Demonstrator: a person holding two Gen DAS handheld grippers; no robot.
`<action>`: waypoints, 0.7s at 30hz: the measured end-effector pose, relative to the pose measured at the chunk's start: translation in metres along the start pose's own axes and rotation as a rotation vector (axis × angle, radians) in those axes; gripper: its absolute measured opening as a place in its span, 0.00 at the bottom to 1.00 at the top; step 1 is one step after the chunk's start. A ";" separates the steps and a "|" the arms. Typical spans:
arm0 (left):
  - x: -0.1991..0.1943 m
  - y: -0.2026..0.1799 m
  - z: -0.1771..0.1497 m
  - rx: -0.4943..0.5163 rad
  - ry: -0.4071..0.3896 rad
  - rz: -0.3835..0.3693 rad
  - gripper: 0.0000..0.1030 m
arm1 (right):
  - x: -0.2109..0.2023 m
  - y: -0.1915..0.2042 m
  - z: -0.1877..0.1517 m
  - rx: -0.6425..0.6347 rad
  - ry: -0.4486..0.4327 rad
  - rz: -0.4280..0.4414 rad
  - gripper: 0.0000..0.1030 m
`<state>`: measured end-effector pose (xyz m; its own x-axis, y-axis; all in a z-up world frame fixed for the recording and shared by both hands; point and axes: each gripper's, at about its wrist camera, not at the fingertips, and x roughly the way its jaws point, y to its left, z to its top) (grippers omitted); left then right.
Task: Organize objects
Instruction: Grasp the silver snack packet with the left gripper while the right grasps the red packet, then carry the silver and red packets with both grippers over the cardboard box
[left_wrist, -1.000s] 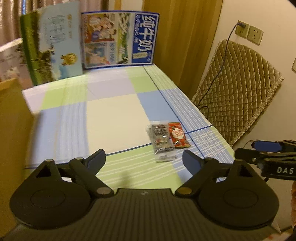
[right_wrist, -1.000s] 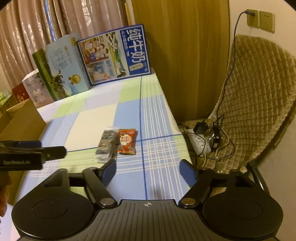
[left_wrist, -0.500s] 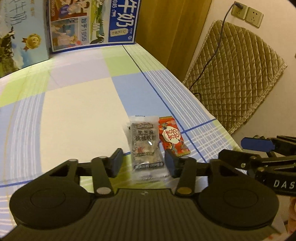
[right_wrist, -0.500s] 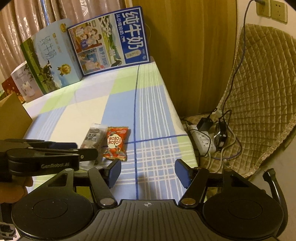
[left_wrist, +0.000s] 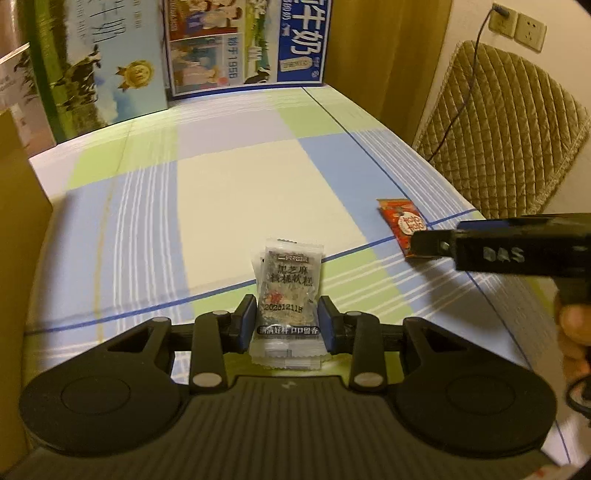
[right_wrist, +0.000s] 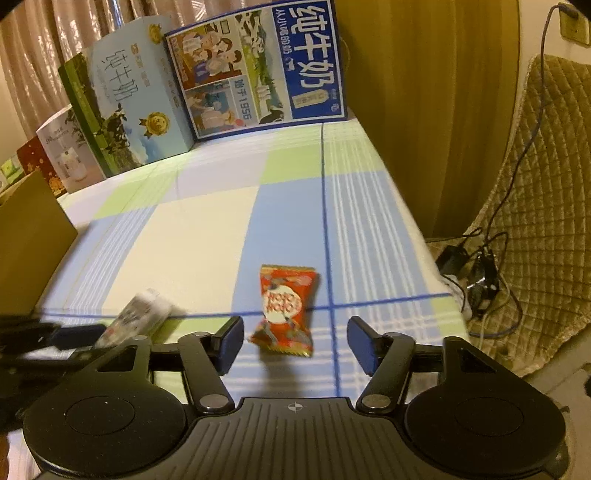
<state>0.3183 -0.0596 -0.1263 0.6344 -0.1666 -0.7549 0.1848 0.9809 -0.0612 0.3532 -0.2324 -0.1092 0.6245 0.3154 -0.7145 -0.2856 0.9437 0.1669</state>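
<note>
Dim, warm yellow indoor light; both views were fisheye.

Straight edges bowed toward the frame borders, and the corners went black. In the right wrist view the grey snack packet (right_wrist: 142, 317) and the left gripper (right_wrist: 74, 338) were smeared with motion blur; the red candy packet (right_wrist: 286, 310) was sharper and cast a soft shadow on the checked tablecloth (right_wrist: 207, 221). No glare.

My left claw (left_wrist: 287, 325) is matt black plastic. The sesame snack packet (left_wrist: 289, 291) is glossy film, the red candy wrapper (right_wrist: 284, 305) shiny foil, the tabletop (left_wrist: 240, 184) smooth checked cloth.
</note>
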 end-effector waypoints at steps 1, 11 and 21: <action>0.000 0.001 -0.001 -0.001 -0.003 -0.003 0.30 | 0.005 0.001 0.001 0.001 -0.001 -0.002 0.52; 0.007 -0.001 0.001 0.024 -0.011 0.000 0.31 | 0.022 0.020 -0.003 -0.094 -0.001 -0.060 0.28; 0.008 -0.007 0.000 0.048 0.032 0.010 0.30 | -0.005 0.023 -0.021 -0.014 0.045 -0.035 0.24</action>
<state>0.3221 -0.0676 -0.1324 0.6123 -0.1527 -0.7757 0.2146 0.9764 -0.0228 0.3280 -0.2140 -0.1160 0.6014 0.2771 -0.7493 -0.2744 0.9525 0.1320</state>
